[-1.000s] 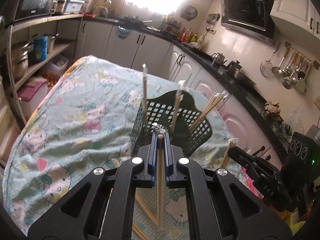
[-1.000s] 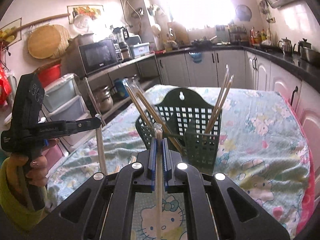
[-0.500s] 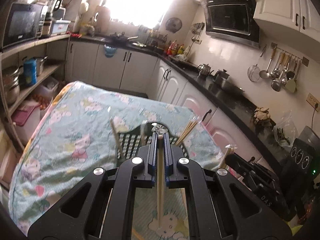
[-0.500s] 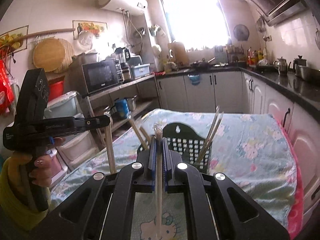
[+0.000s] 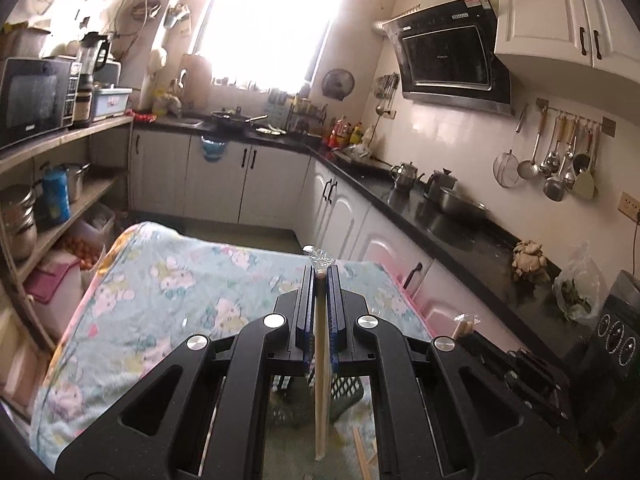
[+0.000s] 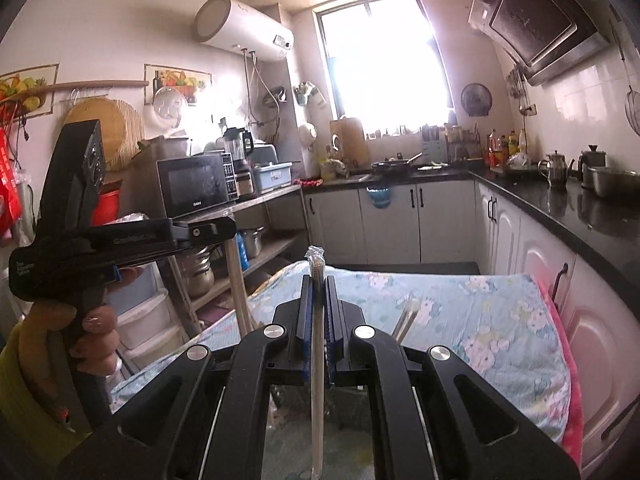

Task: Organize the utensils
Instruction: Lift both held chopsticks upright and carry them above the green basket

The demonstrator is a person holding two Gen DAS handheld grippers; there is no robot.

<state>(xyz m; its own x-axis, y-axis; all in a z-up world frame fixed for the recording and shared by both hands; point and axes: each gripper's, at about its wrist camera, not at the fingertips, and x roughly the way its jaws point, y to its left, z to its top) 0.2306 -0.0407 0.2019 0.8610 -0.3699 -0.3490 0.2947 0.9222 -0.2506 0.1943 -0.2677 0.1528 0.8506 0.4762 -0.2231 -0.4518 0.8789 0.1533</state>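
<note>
Bottom centre, our left gripper [image 5: 320,276] clamps a wrapped chopstick pair [image 5: 321,380] near its top; our right gripper [image 6: 318,284] pinches another wrapped pair [image 6: 317,384]. Light, stiff, probably slippery in film. Beyond, the dark basket [image 5: 344,394] waits on the tablecloth [image 5: 160,300].

Dark utensil basket [image 5: 348,390] mostly hidden behind the fingers [image 5: 306,312], loose chopsticks [image 5: 362,454] cut off below

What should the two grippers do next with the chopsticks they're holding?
Probably lower them toward the dark basket. The left gripper and the right gripper are each shut on a wrapped chopstick hanging upright above the table. The basket sits just below, mostly hidden behind the grippers, with other chopsticks already standing in it, so dropping these in looks likely.
</note>
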